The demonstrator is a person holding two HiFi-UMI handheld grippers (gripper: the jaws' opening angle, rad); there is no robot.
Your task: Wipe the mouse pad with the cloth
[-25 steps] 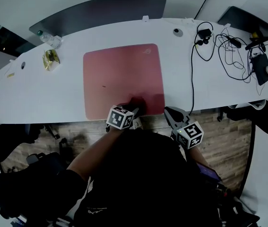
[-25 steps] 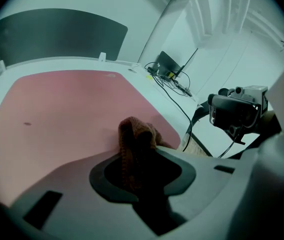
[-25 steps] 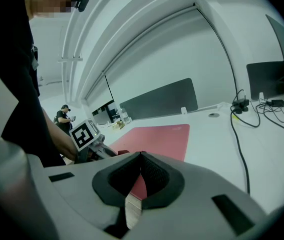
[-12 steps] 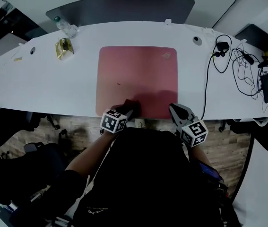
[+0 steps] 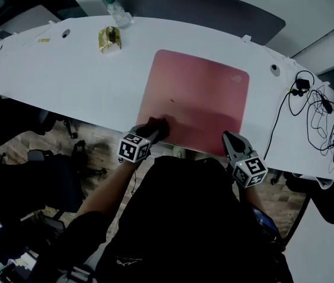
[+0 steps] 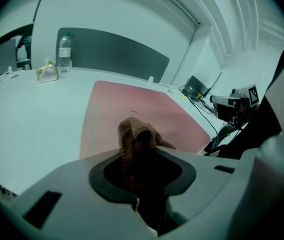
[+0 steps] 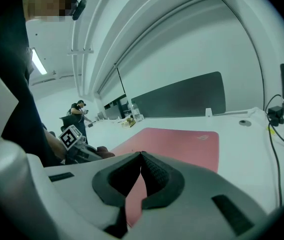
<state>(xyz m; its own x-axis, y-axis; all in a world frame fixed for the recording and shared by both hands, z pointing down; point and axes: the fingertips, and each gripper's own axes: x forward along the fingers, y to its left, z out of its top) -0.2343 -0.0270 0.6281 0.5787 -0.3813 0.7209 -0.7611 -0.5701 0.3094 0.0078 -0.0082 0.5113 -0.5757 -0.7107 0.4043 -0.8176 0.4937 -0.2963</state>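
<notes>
Left hand-held gripper [image 5: 150, 131] is clamped on the brown cloth [image 5: 157, 125] at the near-left edge of the pink mouse pad [image 5: 202, 93]. The pad spreads from it toward 12 to 2 o'clock. Right hand-held gripper [image 5: 231, 139], jaws together and empty, waits at the pad's near-right corner.

Speck [image 5: 172, 101] on mouse pad [image 5: 205, 87], perhaps dirt, too small

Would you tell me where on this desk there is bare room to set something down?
Bare desk lies between the gold packet and the mouse pad, and between the pad and the cables. The cable corner is crowded.
</notes>
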